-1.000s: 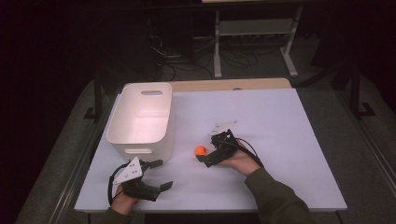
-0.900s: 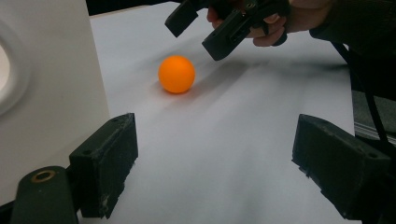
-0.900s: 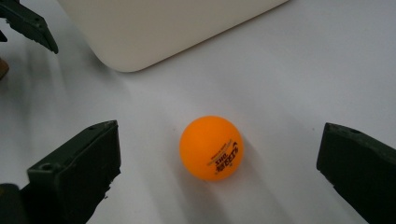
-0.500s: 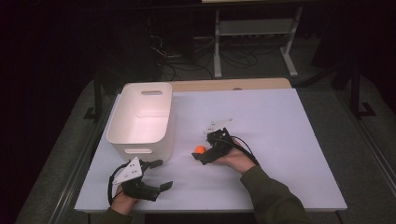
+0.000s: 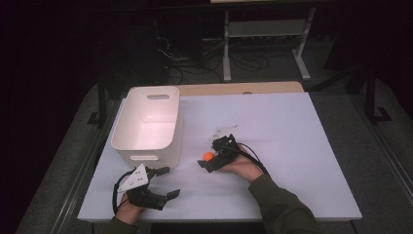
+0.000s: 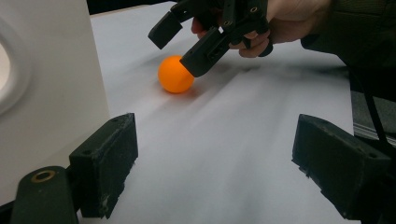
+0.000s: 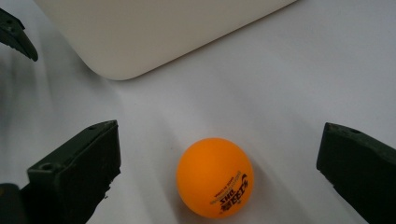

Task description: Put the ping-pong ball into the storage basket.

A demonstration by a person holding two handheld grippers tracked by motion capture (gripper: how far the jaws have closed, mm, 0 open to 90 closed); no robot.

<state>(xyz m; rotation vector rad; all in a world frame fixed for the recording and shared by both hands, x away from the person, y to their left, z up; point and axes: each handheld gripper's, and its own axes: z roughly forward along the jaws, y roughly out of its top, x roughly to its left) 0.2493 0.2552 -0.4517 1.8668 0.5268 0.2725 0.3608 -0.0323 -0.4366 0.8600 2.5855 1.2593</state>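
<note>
An orange ball [image 5: 208, 156] sits on the white table [image 5: 302, 146], just off the near right corner of the white bin [image 5: 148, 124]. The bin stands upright on the left part of the table, a handle slot in its far wall.

The right gripper [image 5: 206, 163] reaches toward the bin with its jaws spread wide on either side of the ball, not closed on it. In the right gripper view the ball [image 7: 215, 177] lies between the two black jaws, clear of both, small dark print on its lower side, and the bin's rounded corner [image 7: 140, 32] rises just beyond it.

The left gripper [image 5: 168, 181] rests nearer the table's front edge than the bin, just below the bin's near wall. Its jaws are also wide apart and empty. In the left gripper view the ball [image 6: 175, 74] lies ahead beside the bin wall [image 6: 51, 79], with the right gripper [image 6: 184, 49] over it.
</note>
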